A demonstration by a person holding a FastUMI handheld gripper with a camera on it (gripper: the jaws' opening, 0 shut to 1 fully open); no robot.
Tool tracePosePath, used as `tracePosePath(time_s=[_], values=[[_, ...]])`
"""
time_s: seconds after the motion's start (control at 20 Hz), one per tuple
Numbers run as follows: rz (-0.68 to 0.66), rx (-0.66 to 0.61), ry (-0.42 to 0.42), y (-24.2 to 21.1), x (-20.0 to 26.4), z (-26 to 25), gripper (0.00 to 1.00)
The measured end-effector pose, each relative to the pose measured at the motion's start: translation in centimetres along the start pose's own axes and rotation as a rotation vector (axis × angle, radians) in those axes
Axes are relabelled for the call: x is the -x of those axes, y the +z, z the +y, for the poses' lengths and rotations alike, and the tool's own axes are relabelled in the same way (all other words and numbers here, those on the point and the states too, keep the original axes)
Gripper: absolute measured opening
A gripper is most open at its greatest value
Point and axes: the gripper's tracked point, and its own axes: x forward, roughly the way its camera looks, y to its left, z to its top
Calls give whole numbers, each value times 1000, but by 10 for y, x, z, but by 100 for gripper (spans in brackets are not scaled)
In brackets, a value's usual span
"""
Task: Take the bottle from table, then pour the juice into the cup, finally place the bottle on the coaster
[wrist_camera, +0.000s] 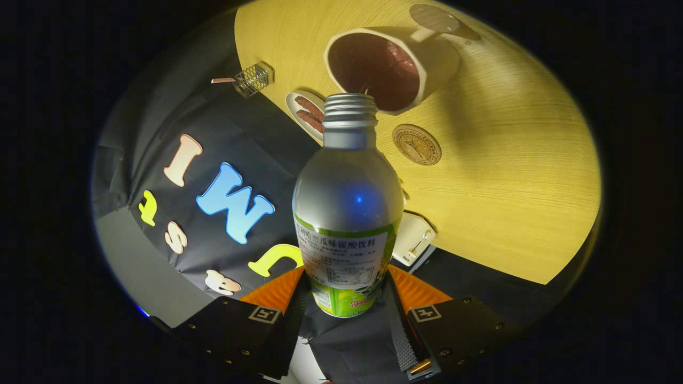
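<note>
A silver bottle (347, 197) with a green and white label sits between my fingers, and my gripper (346, 288) is shut on its lower body. Its uncapped threaded neck (350, 111) points at the white cup (392, 66), just short of the rim. The cup's inside looks dark, with dark liquid in it. The whole view is rolled, so the bottle is tilted over the wooden table (507, 176). A round cork coaster (417, 144) lies on the table beside the bottle's neck, nearer to me than the cup.
A small white plate (307, 114) with sausages lies left of the cup near the table's edge. A wire holder (252, 79) stands beyond it. A round brown disc (433, 17) lies past the cup. A white boxy device (413, 239) sits by the bottle's right side.
</note>
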Motion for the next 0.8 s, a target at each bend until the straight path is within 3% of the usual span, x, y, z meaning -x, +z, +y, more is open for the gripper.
tracePosePath(time_s=[0.5,0.8], values=[[-10,26,-11,2,-5,-4,73],[-29,163,-46,4,-14,-21,73]])
